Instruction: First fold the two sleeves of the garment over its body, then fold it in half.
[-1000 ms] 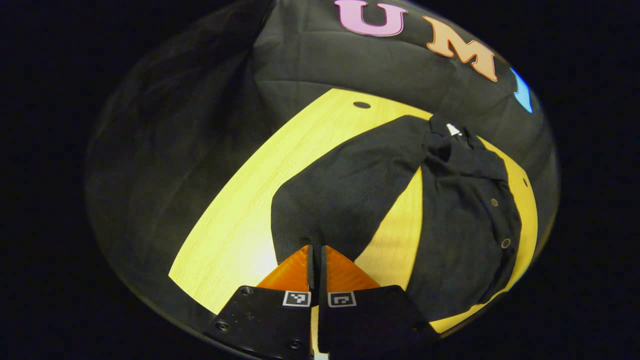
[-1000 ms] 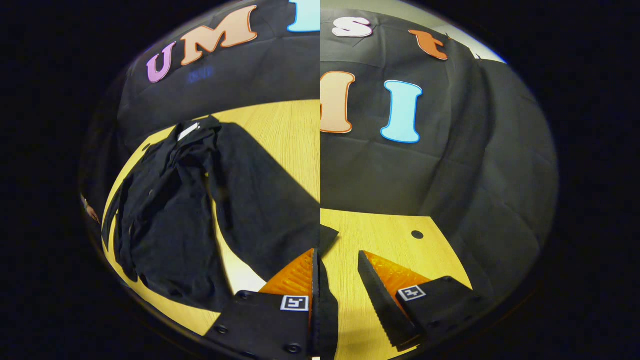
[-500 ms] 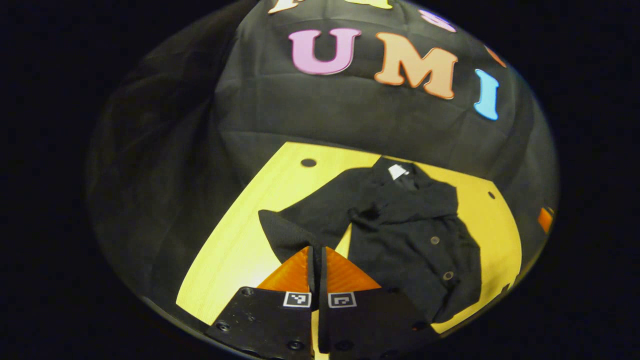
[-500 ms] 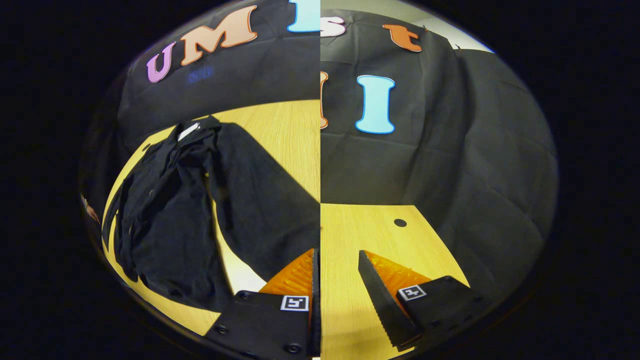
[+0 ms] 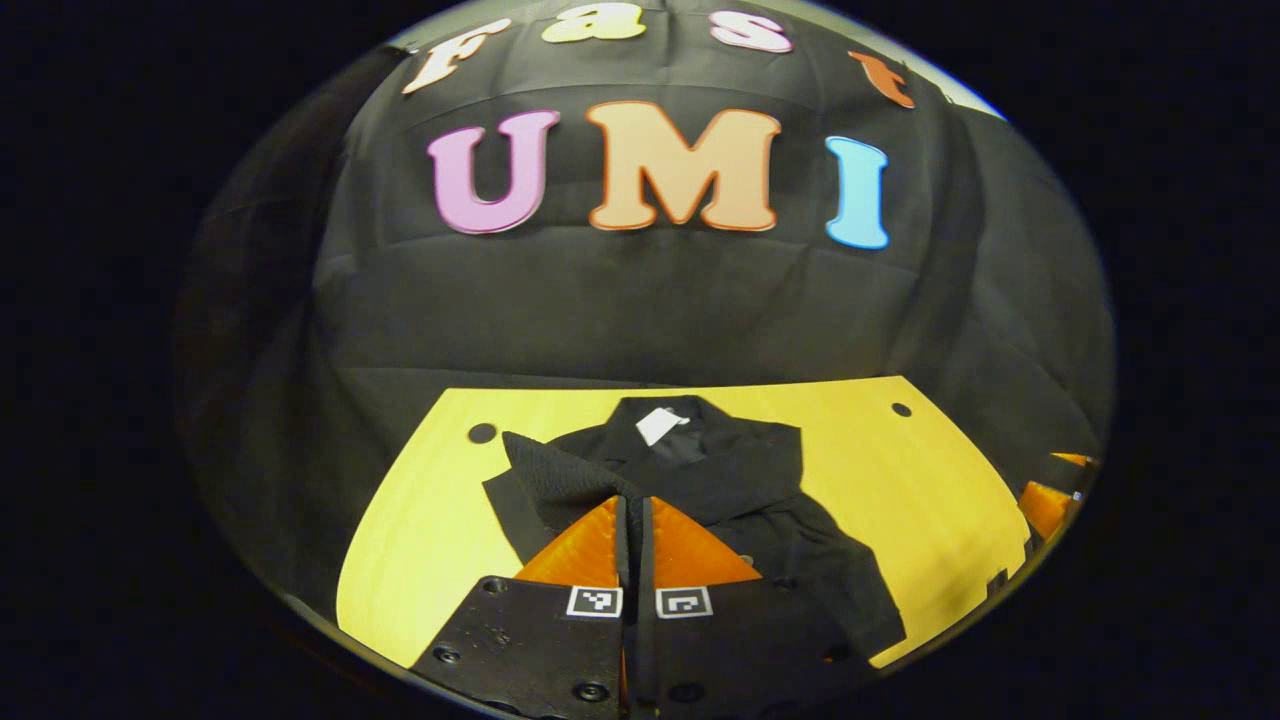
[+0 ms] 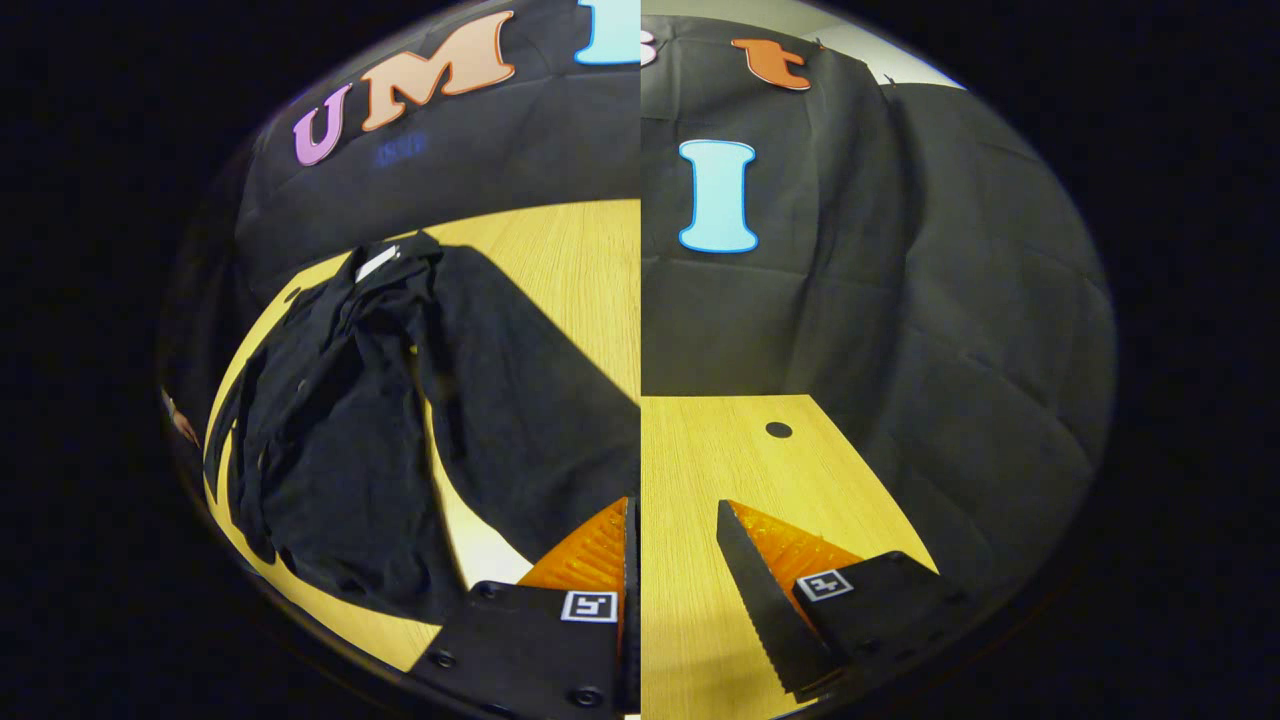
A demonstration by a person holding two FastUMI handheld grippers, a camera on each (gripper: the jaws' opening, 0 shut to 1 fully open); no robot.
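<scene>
A black garment (image 5: 760, 500) lies on a yellow wooden table (image 5: 930, 480) in a cloth-walled booth, its collar turned toward the back wall and a small white tag (image 5: 660, 425) showing inside the neck. In the left gripper view, the left gripper (image 5: 634, 508) has its two fingers pressed together on the end of one sleeve (image 5: 560, 475), which rises from the garment's left shoulder and crosses toward the chest, the cuff held over the body of the garment just below the collar. The lower part of the garment trails toward the near right edge of the table in loose folds. Two small dark holes (image 5: 481, 433) mark the tabletop near its far corners, one close to the held sleeve and one well apart on the right. At the right rim of that view, part of the other gripper (image 5: 1050, 497) shows at the table's edge. In the right gripper view, the right gripper (image 6: 673, 512) has its fingers spread wide over bare wood, nothing between them, with another hole (image 6: 778, 430) in the table beyond. That view breaks along a vertical seam at its middle, and the two halves do not line up; the left half shows the garment (image 6: 330, 440) spread on the table with a broad dark sleeve (image 6: 520, 400) running toward the near finger.
</scene>
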